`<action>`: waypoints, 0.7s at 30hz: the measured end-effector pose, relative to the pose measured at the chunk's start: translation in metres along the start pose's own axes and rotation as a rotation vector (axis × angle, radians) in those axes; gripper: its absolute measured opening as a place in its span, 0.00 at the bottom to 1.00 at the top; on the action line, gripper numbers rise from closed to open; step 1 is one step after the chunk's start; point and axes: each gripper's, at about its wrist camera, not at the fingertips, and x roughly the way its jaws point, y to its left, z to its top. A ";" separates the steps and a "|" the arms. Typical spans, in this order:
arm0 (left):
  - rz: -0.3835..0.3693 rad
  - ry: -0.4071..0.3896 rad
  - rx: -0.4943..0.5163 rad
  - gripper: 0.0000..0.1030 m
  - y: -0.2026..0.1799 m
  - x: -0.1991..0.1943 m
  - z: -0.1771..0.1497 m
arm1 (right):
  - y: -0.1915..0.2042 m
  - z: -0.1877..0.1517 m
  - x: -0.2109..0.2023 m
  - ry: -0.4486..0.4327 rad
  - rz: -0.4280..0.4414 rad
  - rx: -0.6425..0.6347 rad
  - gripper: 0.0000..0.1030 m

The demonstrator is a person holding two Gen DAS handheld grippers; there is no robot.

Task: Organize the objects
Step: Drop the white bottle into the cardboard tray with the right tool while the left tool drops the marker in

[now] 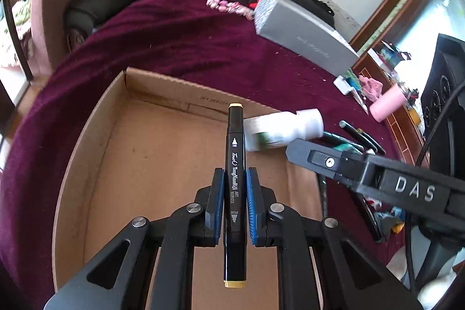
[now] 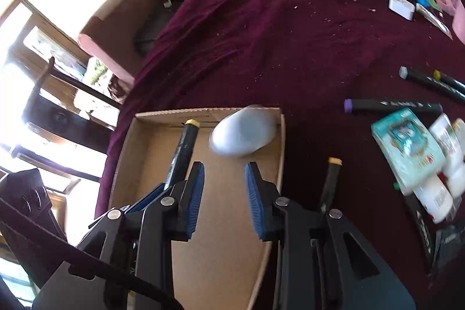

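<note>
One marker [image 1: 234, 188] points lengthwise away between left tongs [image 1: 235, 188].

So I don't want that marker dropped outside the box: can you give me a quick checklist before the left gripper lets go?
1. Marker clamped in the left gripper: ok.
2. Marker over the cardboard box, not the maroon blanket: ok.
3. Box floor below the marker free: ok; the white bottle lies at the far right corner.
4. Right gripper empty: ok, nothing between its pads.
5. Right gripper out of the drop path: cannot tell; it reaches in close on the right.
6. Bottle at rest: cannot tell; it looks blurred.
</note>
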 end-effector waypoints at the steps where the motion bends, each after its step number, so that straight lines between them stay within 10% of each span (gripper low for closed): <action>1: -0.012 0.006 -0.012 0.11 0.002 0.004 0.000 | 0.000 0.001 0.004 0.004 -0.012 0.001 0.27; 15: -0.121 -0.010 -0.055 0.17 0.003 -0.018 -0.014 | -0.024 -0.011 -0.047 -0.142 0.015 0.020 0.37; 21: -0.169 -0.057 -0.008 0.17 -0.027 -0.044 -0.019 | -0.041 -0.037 -0.100 -0.259 -0.105 -0.034 0.37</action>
